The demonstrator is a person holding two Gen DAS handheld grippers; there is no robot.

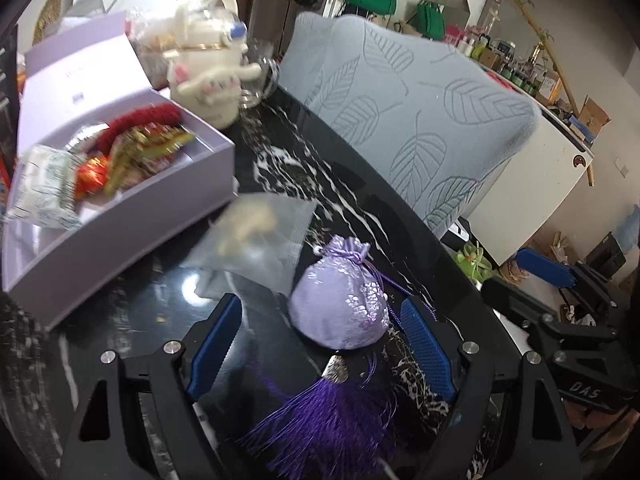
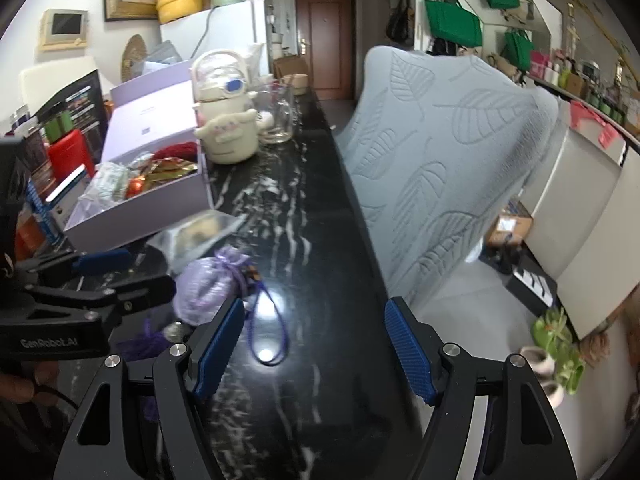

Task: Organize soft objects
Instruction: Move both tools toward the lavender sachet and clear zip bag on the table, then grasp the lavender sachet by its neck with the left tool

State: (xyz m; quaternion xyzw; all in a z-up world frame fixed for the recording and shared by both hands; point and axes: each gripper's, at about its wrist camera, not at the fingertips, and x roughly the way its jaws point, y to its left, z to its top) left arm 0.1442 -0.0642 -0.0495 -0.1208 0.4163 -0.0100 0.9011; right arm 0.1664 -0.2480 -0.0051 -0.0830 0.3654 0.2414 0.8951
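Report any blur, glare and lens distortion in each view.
Left wrist view: open box and clear bag smeared by motion, purple pouch sharper, straight edges bowed. Right wrist view: lamp glare on black tabletop, pouch soft, dark fisheye corners.

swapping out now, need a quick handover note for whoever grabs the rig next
Left tool: open, straddling the lilac sachet pouch, pads not pressing on it.
Right tool: open, empty, over bare black marble table.
Pouch lies on the table, purple tassel trailing toward the camera. Clear zip bag lies beside the open lavender box, which already holds wrapped items.
Left: pouch and zip bag are still outside the box.
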